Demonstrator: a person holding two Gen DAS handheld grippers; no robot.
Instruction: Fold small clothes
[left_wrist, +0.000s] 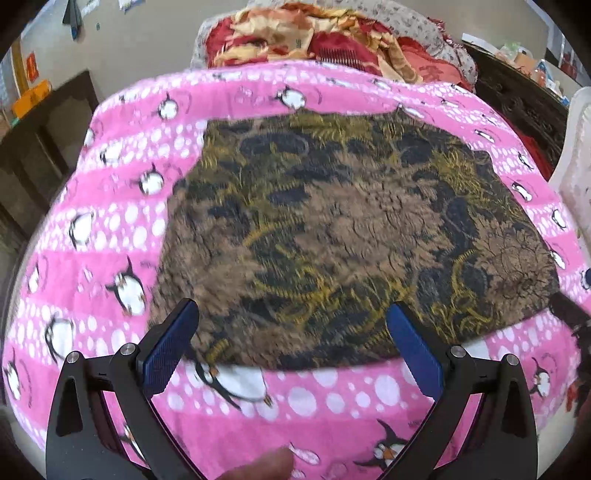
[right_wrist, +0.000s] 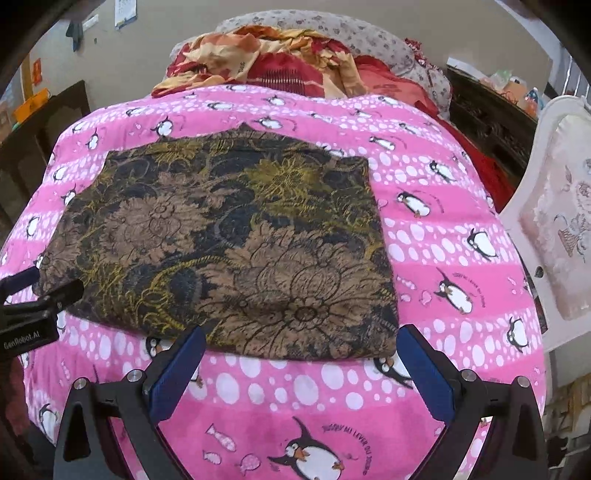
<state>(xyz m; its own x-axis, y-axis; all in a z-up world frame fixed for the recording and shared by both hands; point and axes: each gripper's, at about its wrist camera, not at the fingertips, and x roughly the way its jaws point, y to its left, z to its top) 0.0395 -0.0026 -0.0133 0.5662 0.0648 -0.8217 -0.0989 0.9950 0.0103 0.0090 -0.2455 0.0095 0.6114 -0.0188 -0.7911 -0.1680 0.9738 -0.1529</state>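
Right wrist view: the cloth (right_wrist: 221, 240), a brown, black and yellow floral piece, lies flat in the middle of the frame on a pink penguin-print blanket (right_wrist: 443, 258). It looks folded, with a thick doubled edge along its near side. The right hand-held gripper (right_wrist: 301, 345) sits low at the bottom of the frame, pointing up the picture at that near edge. Its blue pads (right_wrist: 177, 373) are spread wide and hold nothing; the cloth's near right corner lies just between them. At the left edge of the frame the left hand-held gripper (right_wrist: 55, 286) shows from the side, its dark tips at the cloth's left corner; whether they touch it cannot be told.

In the left wrist view the cloth (left_wrist: 332, 229) fills the centre, somewhat blurred. The left hand-held gripper (left_wrist: 291, 325) comes in from the bottom, fingers (left_wrist: 166, 354) wide apart and empty, with the cloth's near edge running between them. A fingertip shows at the bottom edge.

Beyond the blanket, at the top of both frames, a heap of red and orange bedding (right_wrist: 266, 62) lies against a pale wall. A white padded chair (right_wrist: 557, 221) stands at the right.
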